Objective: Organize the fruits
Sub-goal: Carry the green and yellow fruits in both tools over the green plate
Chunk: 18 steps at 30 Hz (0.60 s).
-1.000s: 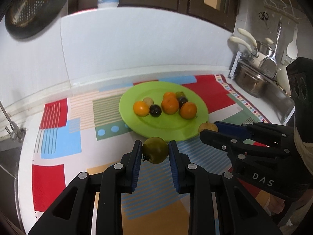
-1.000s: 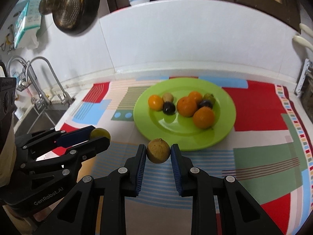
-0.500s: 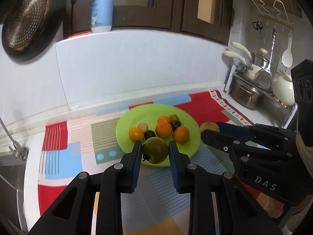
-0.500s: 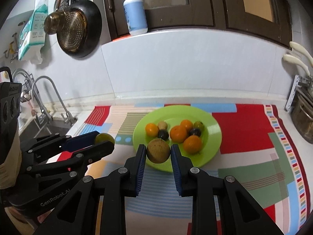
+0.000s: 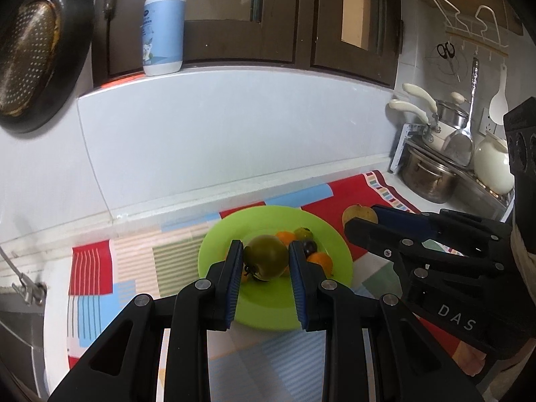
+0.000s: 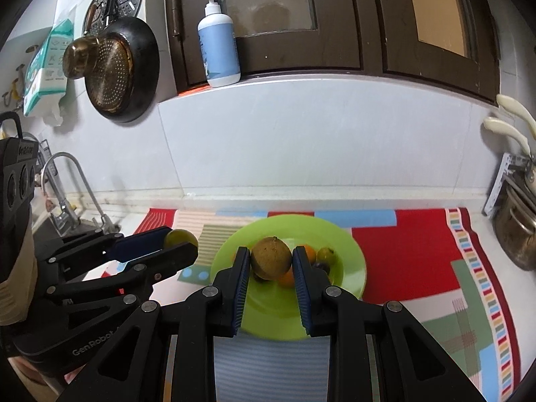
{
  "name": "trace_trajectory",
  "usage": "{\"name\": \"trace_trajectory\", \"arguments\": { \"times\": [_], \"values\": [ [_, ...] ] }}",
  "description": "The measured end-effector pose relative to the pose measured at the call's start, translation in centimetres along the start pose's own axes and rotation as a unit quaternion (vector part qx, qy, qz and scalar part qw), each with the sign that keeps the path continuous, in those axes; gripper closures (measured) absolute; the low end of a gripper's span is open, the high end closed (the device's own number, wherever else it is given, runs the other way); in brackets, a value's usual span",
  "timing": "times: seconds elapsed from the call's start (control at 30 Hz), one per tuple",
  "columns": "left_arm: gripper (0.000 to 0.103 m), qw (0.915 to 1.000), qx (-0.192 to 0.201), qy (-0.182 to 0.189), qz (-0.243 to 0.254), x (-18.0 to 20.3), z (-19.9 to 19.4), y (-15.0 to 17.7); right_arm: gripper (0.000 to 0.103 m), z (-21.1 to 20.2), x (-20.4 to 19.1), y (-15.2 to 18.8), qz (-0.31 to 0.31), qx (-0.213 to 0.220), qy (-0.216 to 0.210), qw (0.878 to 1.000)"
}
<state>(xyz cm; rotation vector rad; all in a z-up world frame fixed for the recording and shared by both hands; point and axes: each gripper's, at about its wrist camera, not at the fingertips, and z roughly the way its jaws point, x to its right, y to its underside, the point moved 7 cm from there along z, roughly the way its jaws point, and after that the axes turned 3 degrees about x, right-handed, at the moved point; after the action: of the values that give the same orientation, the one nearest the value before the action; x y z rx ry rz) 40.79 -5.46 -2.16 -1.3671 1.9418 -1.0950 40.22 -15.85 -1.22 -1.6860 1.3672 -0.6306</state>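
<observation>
A lime-green plate (image 5: 268, 315) lies on the patterned mat and holds several small oranges and dark fruits. My left gripper (image 5: 265, 258) is shut on a dark green tomato (image 5: 266, 257), held in the air above the plate's near side. My right gripper (image 6: 271, 263) is shut on a round brown fruit (image 6: 271, 258), likewise lifted over the plate (image 6: 348, 261). In the left wrist view the right gripper (image 5: 360, 217) shows at the right with the brown fruit (image 5: 358, 214). In the right wrist view the left gripper (image 6: 181, 243) shows at the left with the green tomato (image 6: 179, 238).
A colourful mat (image 6: 418, 254) covers the counter. A steel pot (image 5: 425, 177) and a rack of utensils stand at the right. A sink tap (image 6: 67, 194) is at the left. A blue pump bottle (image 6: 217, 53) stands on the ledge, a dark strainer pan (image 6: 117, 70) hangs on the wall.
Both grippers have risen with their fruit, so the plate now looks smaller and lower and more of the cabinets and bottle has come into view. Both grips are unchanged.
</observation>
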Motion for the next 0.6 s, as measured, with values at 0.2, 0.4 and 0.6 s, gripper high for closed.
{"name": "trace_trajectory", "arguments": {
  "times": [0.2,0.4,0.6],
  "values": [
    [0.075,1.0000,-0.006,-0.001,0.005,-0.4,2.2,-0.9,0.076,1.6,0.7,-1.2,-0.003,0.003,0.005,1.000],
    [0.075,0.9998,-0.017,0.001,0.005,-0.8,4.5,-1.1,0.076,3.8,1.5,-1.5,-0.003,-0.007,0.008,1.000],
    [0.075,0.9995,-0.031,0.000,0.005,-1.5,7.0,-0.9,0.076,6.3,2.4,-1.3,0.002,-0.023,0.007,1.000]
  ]
}}
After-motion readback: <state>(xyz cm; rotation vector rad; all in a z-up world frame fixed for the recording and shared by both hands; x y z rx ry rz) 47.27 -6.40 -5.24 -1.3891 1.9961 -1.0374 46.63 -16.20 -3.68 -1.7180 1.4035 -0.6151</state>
